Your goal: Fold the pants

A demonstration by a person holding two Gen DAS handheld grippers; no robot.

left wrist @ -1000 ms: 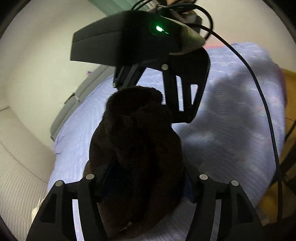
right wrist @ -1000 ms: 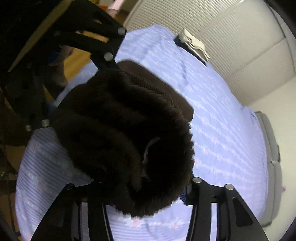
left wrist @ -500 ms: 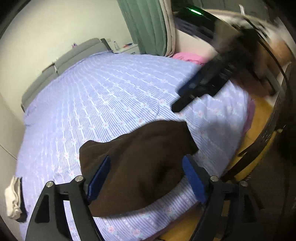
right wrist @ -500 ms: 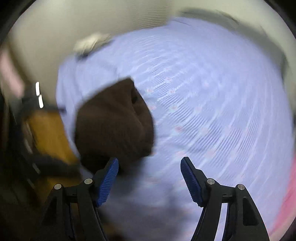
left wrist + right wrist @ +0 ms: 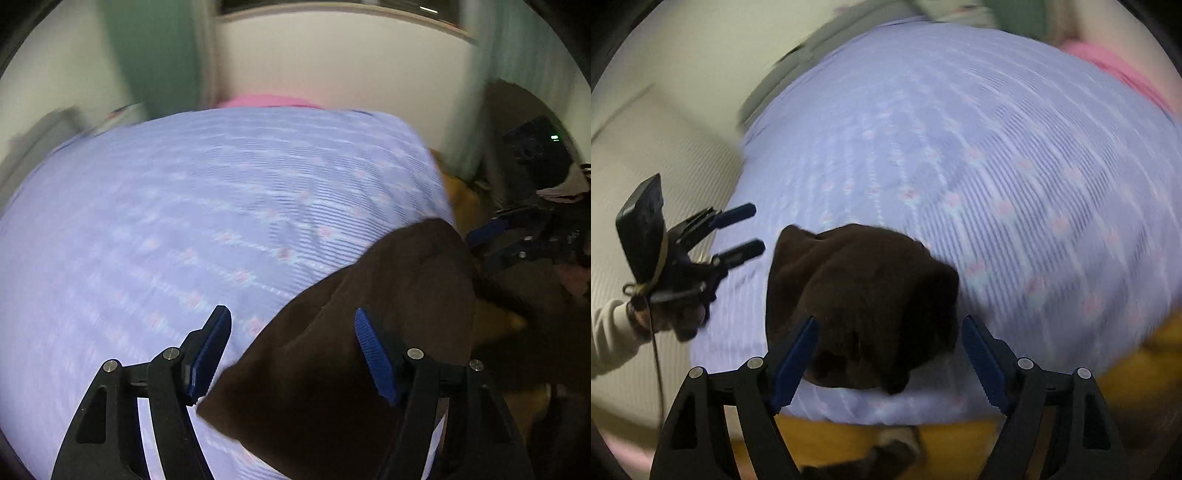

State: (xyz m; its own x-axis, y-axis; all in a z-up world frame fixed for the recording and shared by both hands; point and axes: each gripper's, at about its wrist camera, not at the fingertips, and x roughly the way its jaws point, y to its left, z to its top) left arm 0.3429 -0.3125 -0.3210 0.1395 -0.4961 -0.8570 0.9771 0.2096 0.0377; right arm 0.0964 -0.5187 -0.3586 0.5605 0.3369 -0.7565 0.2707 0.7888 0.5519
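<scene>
— On the bed (image 5: 1015,155), near its foot edge, we saw the brown pants (image 5: 864,295) lying in a folded bundle. Which way did they run?

— We judged the long axis to lie roughly along that edge, though blur hid the ends.

— And our claws?

— We had the left gripper (image 5: 291,354) spread wide, gripping nothing, above the bundle's corner. The right gripper (image 5: 886,362) gaped equally wide, empty too.
</scene>
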